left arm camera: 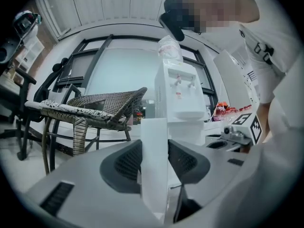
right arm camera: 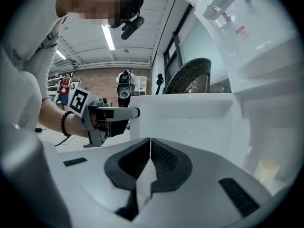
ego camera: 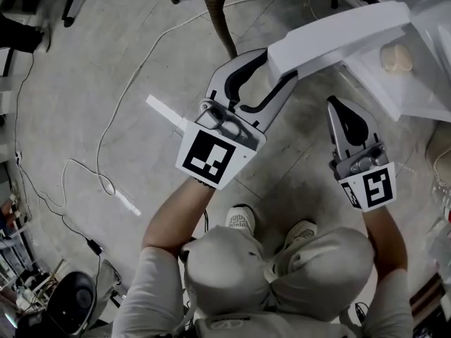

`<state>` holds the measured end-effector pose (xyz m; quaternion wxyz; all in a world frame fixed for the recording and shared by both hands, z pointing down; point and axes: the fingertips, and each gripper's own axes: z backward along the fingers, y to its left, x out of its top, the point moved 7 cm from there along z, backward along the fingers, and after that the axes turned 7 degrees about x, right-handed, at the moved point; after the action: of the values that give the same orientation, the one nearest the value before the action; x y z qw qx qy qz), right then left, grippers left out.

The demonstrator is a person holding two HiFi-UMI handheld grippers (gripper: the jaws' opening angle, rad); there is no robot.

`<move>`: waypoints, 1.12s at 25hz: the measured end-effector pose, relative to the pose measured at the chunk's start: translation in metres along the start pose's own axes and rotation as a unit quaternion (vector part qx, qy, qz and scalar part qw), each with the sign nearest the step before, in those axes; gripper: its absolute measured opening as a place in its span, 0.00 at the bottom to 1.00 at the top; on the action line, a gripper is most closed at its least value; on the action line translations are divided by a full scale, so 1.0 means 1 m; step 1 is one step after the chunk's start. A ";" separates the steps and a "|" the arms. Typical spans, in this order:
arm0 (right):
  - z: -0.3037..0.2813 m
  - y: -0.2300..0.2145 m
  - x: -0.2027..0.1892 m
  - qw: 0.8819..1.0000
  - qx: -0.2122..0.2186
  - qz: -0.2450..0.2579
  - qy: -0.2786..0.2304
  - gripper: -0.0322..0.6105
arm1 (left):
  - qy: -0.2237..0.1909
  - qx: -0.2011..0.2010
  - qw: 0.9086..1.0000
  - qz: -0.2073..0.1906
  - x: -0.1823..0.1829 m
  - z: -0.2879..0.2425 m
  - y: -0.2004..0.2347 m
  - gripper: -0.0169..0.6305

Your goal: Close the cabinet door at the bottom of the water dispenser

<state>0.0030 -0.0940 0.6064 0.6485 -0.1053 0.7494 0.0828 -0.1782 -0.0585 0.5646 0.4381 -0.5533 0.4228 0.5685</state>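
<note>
The white cabinet door [ego camera: 338, 30] stands swung out from the water dispenser [ego camera: 433, 20] at the upper right of the head view. My left gripper [ego camera: 278, 65] straddles its free edge, a pad against each face. In the left gripper view the door edge [left arm camera: 154, 141] fills the gap of the left gripper [left arm camera: 154, 148], with the dispenser [left arm camera: 178, 91] behind. My right gripper [ego camera: 335, 104] is shut and empty, just right of the door and below it in the picture. The right gripper view shows this gripper [right arm camera: 150, 144] facing the door's inner side [right arm camera: 190, 113], and the left gripper [right arm camera: 102, 115] on its edge.
A pale beige object [ego camera: 396, 56] lies inside the open cabinet [ego camera: 423, 97]. A wicker chair [left arm camera: 95, 106] stands to the left of the dispenser. Cables [ego camera: 106, 139] and a white strip [ego camera: 127, 201] lie on the concrete floor; a fan [ego camera: 70, 301] sits at the bottom left.
</note>
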 end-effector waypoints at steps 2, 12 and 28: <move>0.008 -0.001 -0.005 1.000 -0.002 -0.007 -0.005 0.08 | 0.002 -0.002 1.000 0.002 -0.002 0.004 -0.008 0.30; 0.045 0.015 -0.030 1.000 -0.019 -0.011 0.004 0.08 | 0.008 -0.043 0.999 0.001 -0.004 0.021 -0.051 0.30; 0.092 0.038 -0.072 0.998 -0.054 -0.012 0.018 0.08 | -0.015 -0.139 0.990 0.003 -0.008 0.022 -0.106 0.32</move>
<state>0.0904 -0.0297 0.6642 0.6294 -0.1501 0.7540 0.1134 -0.0819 -0.0101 0.5740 0.3612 -0.5989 0.3353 0.6312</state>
